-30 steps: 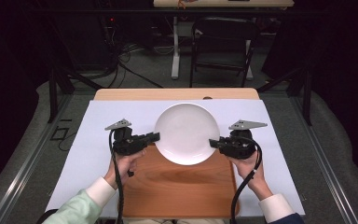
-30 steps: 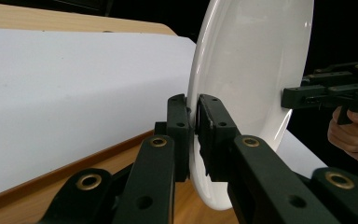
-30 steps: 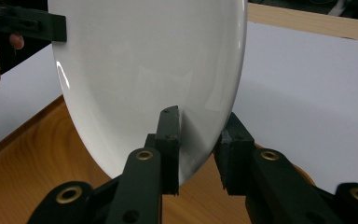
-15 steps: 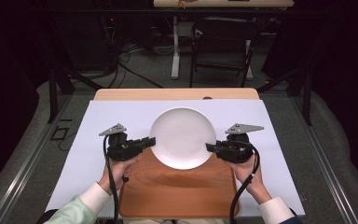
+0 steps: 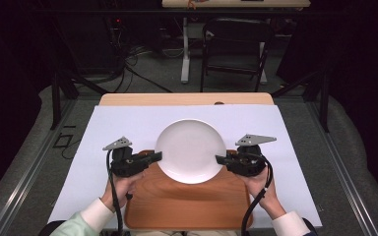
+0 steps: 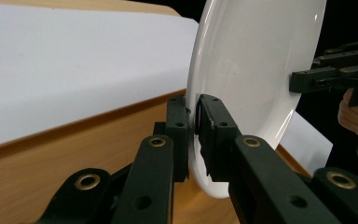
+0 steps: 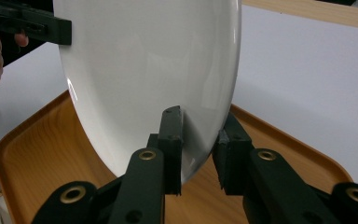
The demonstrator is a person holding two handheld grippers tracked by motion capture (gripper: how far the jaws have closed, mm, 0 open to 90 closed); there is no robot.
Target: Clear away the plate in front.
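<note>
A round white plate (image 5: 190, 150) hangs level above the far end of a wooden tray (image 5: 187, 202), held from both sides. My left gripper (image 5: 157, 157) is shut on the plate's left rim; in the left gripper view its jaws pinch the plate (image 6: 251, 70) edge at my left gripper (image 6: 195, 123). My right gripper (image 5: 220, 159) is shut on the right rim; in the right gripper view the plate (image 7: 149, 70) rim sits between the jaws of my right gripper (image 7: 198, 135). The tray (image 7: 37, 154) lies below.
A white sheet (image 5: 128, 128) covers the table, with a wooden table edge (image 5: 187, 99) at the far side. Beyond it stand a dark chair (image 5: 236, 44) and cables on the floor. A person's hands hold both grippers from the near side.
Both grippers have carried the plate toward the near side of the table, so it now hangs over the tray's far end.
</note>
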